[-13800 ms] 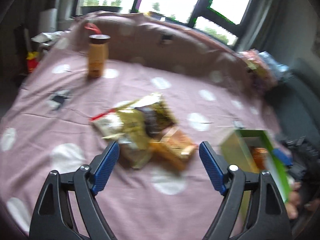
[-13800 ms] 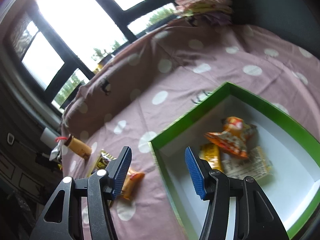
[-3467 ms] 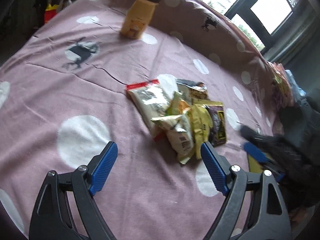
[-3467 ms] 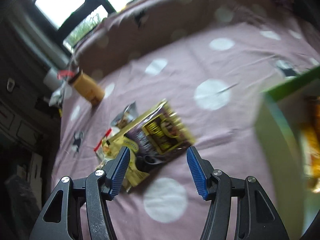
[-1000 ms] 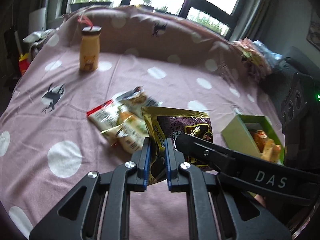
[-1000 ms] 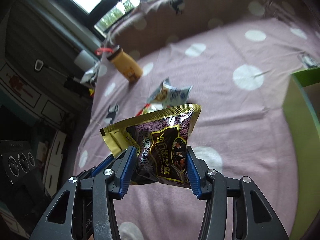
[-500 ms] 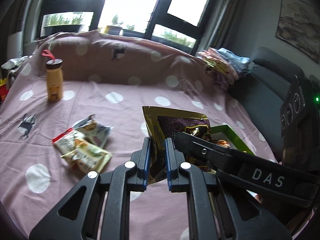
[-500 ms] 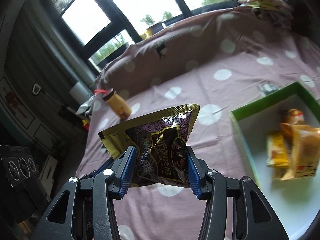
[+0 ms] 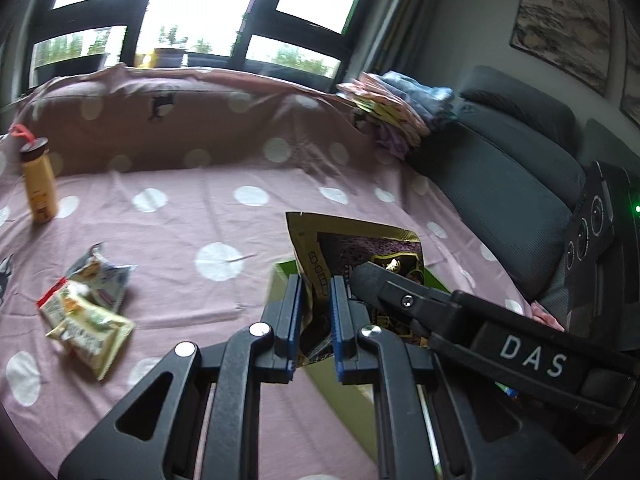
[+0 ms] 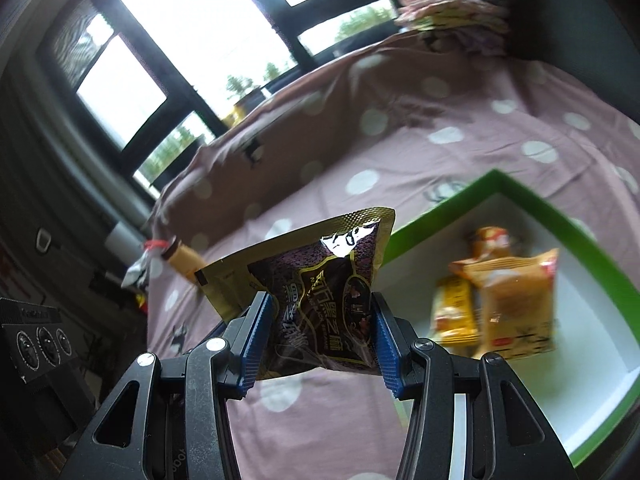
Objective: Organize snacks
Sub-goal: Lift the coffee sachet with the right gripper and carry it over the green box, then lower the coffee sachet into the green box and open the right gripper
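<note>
Both grippers clamp one gold-and-purple snack pouch (image 10: 320, 296), held in the air above the near-left edge of the green box (image 10: 580, 236). Left gripper (image 9: 314, 320): blue pads closed thin on the pouch's lower left edge. Right gripper (image 10: 320, 332): jaws pressed against its two side edges, spread to pouch width. Pouch stands roughly upright, sealed top edge up, its long axis tilted. Orange snack packets (image 10: 508, 300) lie inside the box. Loose packets (image 9: 86, 304) and a yellow bottle (image 9: 38, 184) sit on the pink dotted cloth (image 9: 224, 208), well apart.

Daylight floods through blown-out windows (image 9: 200, 4) — the room stays dim, edges bend and darken, the box (image 10: 552, 216) blurs.
</note>
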Available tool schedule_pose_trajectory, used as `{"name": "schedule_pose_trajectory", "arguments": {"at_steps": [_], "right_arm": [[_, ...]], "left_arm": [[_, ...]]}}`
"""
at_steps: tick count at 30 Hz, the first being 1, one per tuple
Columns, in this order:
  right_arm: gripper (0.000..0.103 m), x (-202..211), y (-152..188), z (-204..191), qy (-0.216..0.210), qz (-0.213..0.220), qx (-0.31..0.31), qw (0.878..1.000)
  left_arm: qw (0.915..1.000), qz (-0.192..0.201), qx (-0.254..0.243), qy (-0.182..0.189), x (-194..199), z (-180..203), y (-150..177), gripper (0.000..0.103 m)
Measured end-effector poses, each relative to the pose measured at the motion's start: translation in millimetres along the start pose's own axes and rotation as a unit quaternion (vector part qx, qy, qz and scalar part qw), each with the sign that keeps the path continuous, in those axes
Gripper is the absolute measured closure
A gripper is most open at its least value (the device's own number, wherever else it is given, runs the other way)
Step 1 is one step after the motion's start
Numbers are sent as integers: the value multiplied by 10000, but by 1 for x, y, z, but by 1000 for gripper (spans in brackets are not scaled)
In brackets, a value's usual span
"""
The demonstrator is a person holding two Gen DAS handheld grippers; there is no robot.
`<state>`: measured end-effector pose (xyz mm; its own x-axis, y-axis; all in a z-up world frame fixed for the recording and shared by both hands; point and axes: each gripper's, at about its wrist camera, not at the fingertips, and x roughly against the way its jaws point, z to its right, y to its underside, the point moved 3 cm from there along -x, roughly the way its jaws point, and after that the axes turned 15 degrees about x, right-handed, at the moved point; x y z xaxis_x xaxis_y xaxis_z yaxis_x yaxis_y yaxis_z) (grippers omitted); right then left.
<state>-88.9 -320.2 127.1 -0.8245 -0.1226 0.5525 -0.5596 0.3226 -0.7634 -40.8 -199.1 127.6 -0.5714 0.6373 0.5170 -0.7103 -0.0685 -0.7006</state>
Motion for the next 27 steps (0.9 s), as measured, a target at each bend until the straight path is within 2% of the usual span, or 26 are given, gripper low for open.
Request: {"name": "schedule_pose_trajectory", "arguments": {"at_steps": [9, 17, 27], "right_arm": [[51, 14, 4, 46, 547, 59, -530, 9971], [51, 9, 12, 75, 919, -279, -819, 9920], [51, 1, 23, 95, 1276, -751, -1023, 9837]], "left_arm": [[9979, -512, -285, 270, -37, 34, 11, 93], [9924, -1168, -133, 362, -72, 42, 24, 92], [9845, -1735, -11, 272, -94, 46, 41, 92]]}}
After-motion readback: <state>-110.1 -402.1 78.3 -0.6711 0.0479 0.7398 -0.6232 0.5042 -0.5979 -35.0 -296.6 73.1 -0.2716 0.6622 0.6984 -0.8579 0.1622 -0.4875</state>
